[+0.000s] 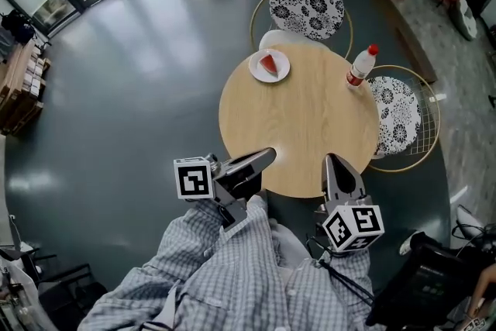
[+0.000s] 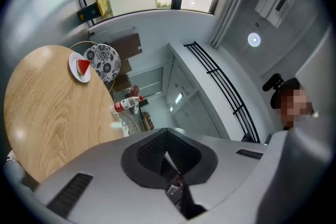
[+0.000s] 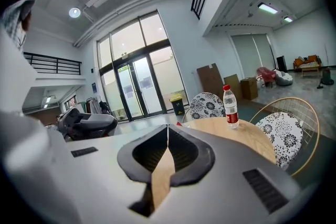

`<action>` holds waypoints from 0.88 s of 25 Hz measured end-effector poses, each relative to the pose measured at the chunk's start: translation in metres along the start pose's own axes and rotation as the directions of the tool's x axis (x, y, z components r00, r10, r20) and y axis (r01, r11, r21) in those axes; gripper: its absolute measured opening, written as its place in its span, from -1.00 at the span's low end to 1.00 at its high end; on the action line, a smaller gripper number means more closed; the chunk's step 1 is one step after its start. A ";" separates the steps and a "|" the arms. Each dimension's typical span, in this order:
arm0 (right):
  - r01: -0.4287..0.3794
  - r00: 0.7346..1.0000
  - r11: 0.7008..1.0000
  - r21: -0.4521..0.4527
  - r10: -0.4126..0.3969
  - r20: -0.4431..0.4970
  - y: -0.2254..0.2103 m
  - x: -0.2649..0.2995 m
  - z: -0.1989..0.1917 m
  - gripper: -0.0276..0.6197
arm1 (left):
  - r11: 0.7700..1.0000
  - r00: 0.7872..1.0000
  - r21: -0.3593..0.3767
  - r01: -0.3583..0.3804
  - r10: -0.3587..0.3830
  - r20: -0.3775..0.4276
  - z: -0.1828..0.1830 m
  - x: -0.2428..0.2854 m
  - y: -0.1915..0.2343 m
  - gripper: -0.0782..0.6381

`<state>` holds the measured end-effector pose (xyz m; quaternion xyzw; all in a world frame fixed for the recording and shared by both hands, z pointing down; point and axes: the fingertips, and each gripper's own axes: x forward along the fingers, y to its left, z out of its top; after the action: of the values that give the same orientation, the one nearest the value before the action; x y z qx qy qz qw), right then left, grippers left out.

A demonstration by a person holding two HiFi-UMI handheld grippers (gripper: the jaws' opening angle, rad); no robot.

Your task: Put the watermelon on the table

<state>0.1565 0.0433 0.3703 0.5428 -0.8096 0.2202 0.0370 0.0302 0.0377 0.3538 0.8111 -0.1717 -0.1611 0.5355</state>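
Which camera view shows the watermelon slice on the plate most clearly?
The head view: the watermelon slice lies in full sight on its white plate at the far edge of the table. The left gripper view shows it smaller and sideways. The right gripper view hides almost all of it behind the right hand-held gripper.

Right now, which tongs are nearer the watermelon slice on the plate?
Left. The left tongs hover at the table's near edge, straight across from the watermelon slice; the right tongs hover at the same edge, offset toward the bottle.
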 end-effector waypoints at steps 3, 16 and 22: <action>-0.007 1.000 1.000 0.018 0.006 0.027 0.011 -0.025 -0.002 -0.88 | 1.000 1.000 0.015 0.011 -0.011 0.010 -0.015 -0.010 -0.019 -0.76; 0.032 0.991 0.998 0.058 -0.039 0.132 0.034 -0.068 0.015 -0.88 | 0.997 0.998 0.057 0.054 -0.052 -0.024 -0.039 -0.026 -0.064 -0.76; 0.046 0.986 0.996 0.075 -0.057 0.155 0.042 -0.063 0.026 -0.88 | 0.994 0.997 0.079 0.071 -0.068 -0.048 -0.024 -0.021 -0.068 -0.76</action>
<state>0.1491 0.1004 0.3145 0.5803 -0.7872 0.2046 -0.0406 0.0291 0.0915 0.3016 0.8409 -0.1376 -0.1544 0.5001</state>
